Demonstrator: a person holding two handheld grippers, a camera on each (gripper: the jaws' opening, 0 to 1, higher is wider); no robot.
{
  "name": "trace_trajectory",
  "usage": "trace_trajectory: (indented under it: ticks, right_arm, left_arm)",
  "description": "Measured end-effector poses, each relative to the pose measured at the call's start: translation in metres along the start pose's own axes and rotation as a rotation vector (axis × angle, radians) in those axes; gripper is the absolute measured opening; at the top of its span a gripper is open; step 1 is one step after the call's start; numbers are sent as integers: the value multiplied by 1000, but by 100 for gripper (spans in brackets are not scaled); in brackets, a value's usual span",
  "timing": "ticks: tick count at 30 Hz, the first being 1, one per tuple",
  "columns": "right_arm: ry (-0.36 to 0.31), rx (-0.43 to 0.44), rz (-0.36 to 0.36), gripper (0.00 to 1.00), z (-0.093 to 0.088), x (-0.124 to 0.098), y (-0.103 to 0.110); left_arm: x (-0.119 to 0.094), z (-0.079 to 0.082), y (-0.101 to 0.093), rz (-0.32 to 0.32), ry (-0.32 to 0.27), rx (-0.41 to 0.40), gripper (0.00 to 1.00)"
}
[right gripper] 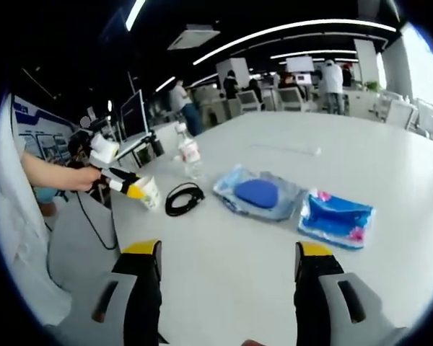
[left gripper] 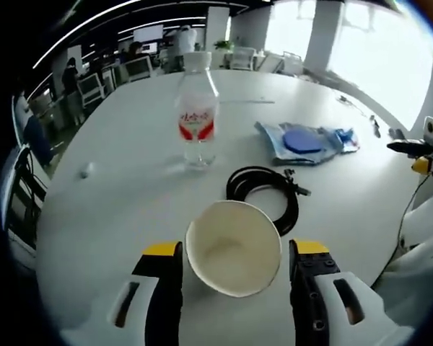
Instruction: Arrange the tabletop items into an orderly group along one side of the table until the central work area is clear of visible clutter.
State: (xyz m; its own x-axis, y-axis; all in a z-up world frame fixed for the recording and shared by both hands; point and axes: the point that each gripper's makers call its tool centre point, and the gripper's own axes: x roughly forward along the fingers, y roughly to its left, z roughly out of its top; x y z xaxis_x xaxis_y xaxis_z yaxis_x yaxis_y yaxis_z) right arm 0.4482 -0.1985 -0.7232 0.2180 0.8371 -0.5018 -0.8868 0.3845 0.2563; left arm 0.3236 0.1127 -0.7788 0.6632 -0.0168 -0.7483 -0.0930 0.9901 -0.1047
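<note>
Items: 1 cup (left gripper: 233, 249) in left fingers (left gripper: 164, 270) | 1 bottle (left gripper: 197, 112) | right fingers (right gripper: 143, 263) apart, empty

Bottle (left gripper: 197, 108) and cable (left gripper: 263, 189) crowd the cup (left gripper: 233, 247).

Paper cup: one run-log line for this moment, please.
left gripper: jaws around paper cup, grip unconfirmed | right gripper: open, nothing held | on table: bottle, black cable, two blue packets

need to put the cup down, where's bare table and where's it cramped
Bare table lies left of the bottle and cup, and in front of the right gripper, short of the pouch and blue packet. Crowded: cable, bottle and pouch sit close together.
</note>
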Motion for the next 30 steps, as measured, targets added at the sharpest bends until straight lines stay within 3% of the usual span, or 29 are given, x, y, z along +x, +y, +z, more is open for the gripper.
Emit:
trace_trajectory:
  ticks: [2, 10, 30]
  right_arm:
    - [4, 7, -2, 73, -2, -1, 0]
    - [2, 24, -8, 72, -7, -3, 3]
    - [-13, 46, -24, 72, -9, -9, -3]
  left_arm:
    - [0, -1, 1, 9, 3, 11, 46]
    - [-3, 0, 6, 39, -4, 12, 44]
    - [-1, 55, -12, 11, -110, 34, 41]
